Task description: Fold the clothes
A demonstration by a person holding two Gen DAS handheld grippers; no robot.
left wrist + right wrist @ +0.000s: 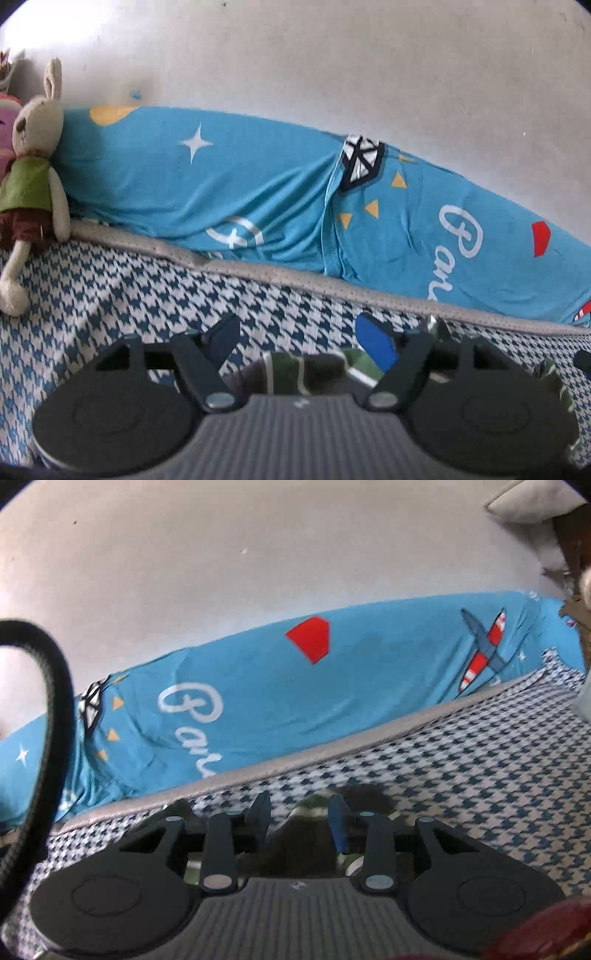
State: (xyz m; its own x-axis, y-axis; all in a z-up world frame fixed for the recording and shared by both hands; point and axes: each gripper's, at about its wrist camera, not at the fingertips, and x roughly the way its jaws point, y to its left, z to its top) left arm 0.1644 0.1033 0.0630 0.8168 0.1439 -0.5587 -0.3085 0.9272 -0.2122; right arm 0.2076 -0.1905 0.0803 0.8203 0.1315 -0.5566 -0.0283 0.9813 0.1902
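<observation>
— On the bed (pixel 110 295), just under both tools, the garment (pixel 295 369) is lying bunched on the houndstooth cover, dark green with pale stripes.

— What are your tools doing?

— Your left tool (pixel 301 341) is hovering with its fingers spread wide, nothing between them, the cloth showing below the gap. Your right tool (pixel 301 821) is sitting half-spread over the garment (pixel 314 834); a hump of cloth is rising in the gap, but I cannot tell whether you are pinching it or only standing over it.

— And beyond them?

— Past the grey mattress edge, a blue sheet (pixel 221 184) with stars and white lettering is hanging along the white wall (pixel 332 55). A plush rabbit (pixel 33 177) in a green vest is leaning at the far left of the left view. A black cable (pixel 55 701) is looping across the left of the right view.
</observation>
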